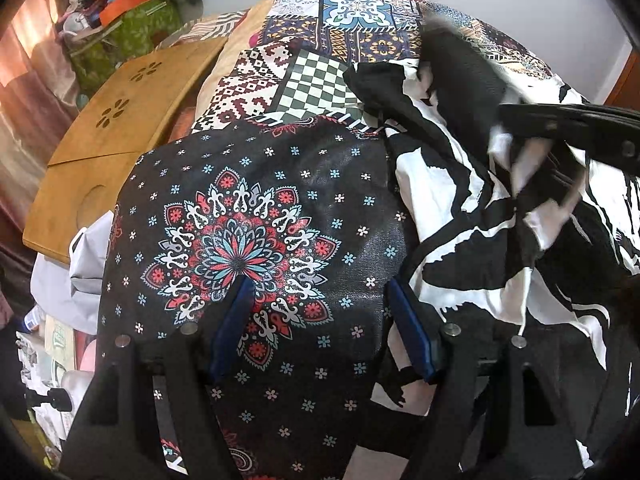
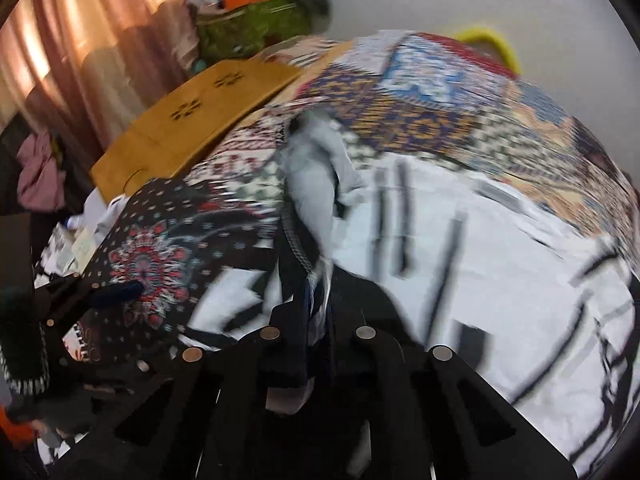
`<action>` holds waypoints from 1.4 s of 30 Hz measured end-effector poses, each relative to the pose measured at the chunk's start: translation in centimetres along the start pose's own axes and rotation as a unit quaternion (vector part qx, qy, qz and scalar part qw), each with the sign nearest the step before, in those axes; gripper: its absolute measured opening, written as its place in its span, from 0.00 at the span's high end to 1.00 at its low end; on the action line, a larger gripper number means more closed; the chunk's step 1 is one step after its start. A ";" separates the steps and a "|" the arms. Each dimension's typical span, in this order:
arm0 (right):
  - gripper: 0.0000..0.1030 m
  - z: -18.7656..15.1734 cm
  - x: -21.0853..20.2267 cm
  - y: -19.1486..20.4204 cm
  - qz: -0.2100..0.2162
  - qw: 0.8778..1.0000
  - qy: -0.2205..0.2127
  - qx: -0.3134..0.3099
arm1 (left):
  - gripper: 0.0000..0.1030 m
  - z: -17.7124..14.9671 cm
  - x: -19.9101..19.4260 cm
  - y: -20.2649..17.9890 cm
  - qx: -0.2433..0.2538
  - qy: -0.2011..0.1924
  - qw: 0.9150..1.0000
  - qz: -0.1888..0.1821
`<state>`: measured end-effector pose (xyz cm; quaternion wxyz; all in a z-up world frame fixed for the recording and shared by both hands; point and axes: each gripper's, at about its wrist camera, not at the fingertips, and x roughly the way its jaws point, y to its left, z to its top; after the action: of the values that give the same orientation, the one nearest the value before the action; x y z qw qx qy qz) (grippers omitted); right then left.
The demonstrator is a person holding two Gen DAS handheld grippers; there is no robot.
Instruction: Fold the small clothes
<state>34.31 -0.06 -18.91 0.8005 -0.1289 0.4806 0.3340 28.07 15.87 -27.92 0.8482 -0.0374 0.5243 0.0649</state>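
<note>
Nearest, left tongs [image 1: 320, 320] spread wide and empty over the mandala-print black cloth [image 1: 256, 240] on the bed. Just right, right tongs [image 2: 318, 320] pinched shut on a bunched fold of the black-and-white garment [image 1: 452, 216], lifted and blurred. Best to raise the garment clear, shake it flat, then catch the opposite edge with the free tongs before folding. Farther off, patchwork bedspread [image 1: 320, 40]; far left, wooden lap tray [image 1: 120, 120].

I'm looking at a home bedroom: patchwork bedspread [image 1: 344, 32] covering the bed, wooden lap desk [image 1: 120, 120] lying on it, pink curtains [image 2: 92, 32] glowing w/ daylight, cluttered side table w/ green cloth [image 2: 256, 24] sitting behind.
</note>
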 end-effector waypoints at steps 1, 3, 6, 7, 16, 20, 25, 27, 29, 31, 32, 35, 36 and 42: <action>0.94 -0.5 -0.5 -1.0 -0.004 1.000 0.005 0.009 | 0.33 0.0 0.0 0.0 0.001 0.000 1.000 0.001; 0.94 -1.2 -0.7 -2.2 -0.010 1.000 0.017 0.019 | 0.33 -0.1 0.0 -0.1 0.003 0.000 1.000 0.004; 0.94 -2.9 -1.4 -4.0 -0.024 0.999 0.036 0.029 | 0.33 0.1 -0.3 -0.1 0.000 0.004 1.000 0.014; 0.93 -3.4 -1.6 -4.7 -0.023 0.998 0.044 0.032 | 0.33 0.3 -0.4 0.1 -0.002 0.004 1.000 0.015; 0.67 -1.6 -3.3 -7.0 0.006 0.998 0.003 0.064 | 0.29 4.7 -2.7 1.6 -0.023 -0.033 0.999 0.012; 0.61 0.8 -1.6 -7.1 0.009 0.998 -0.007 0.054 | 0.26 6.9 -1.3 0.8 -0.022 -0.025 0.999 -0.005; 0.61 2.6 2.0 -7.9 -0.018 0.998 0.011 0.051 | 0.25 8.1 1.8 -1.0 -0.011 0.006 1.000 -0.027; 0.61 2.9 3.2 -8.3 -0.028 0.998 0.017 0.052 | 0.25 8.1 3.2 -1.7 -0.004 0.019 0.999 -0.026; 0.63 3.1 3.7 -8.3 -0.032 0.999 0.008 0.042 | 0.25 8.0 4.0 -1.9 -0.003 0.025 0.999 -0.030; 0.85 3.0 3.8 -7.8 -0.042 0.999 0.001 0.023 | 0.24 7.8 4.2 -1.9 -0.008 0.022 0.999 -0.034; 0.94 3.1 3.9 -7.7 -0.041 0.999 0.004 0.018 | 0.24 7.8 4.3 -1.8 -0.009 0.019 0.999 -0.036; 0.96 2.9 4.0 -7.7 -0.040 0.999 -0.006 0.004 | 0.23 7.6 4.2 -2.0 -0.003 0.013 1.000 -0.025; 0.96 2.8 3.7 -7.8 -0.040 0.999 -0.012 0.005 | 0.23 7.5 4.2 -2.1 0.001 0.010 1.000 -0.017; 0.97 2.5 2.1 -9.3 -0.055 0.998 -0.035 0.024 | 0.22 6.8 4.2 -1.8 -0.006 -0.009 1.000 0.004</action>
<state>42.86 -4.81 -20.50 0.8366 -0.1245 0.4524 0.2825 36.21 15.23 -28.68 0.8524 -0.0400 0.5164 0.0716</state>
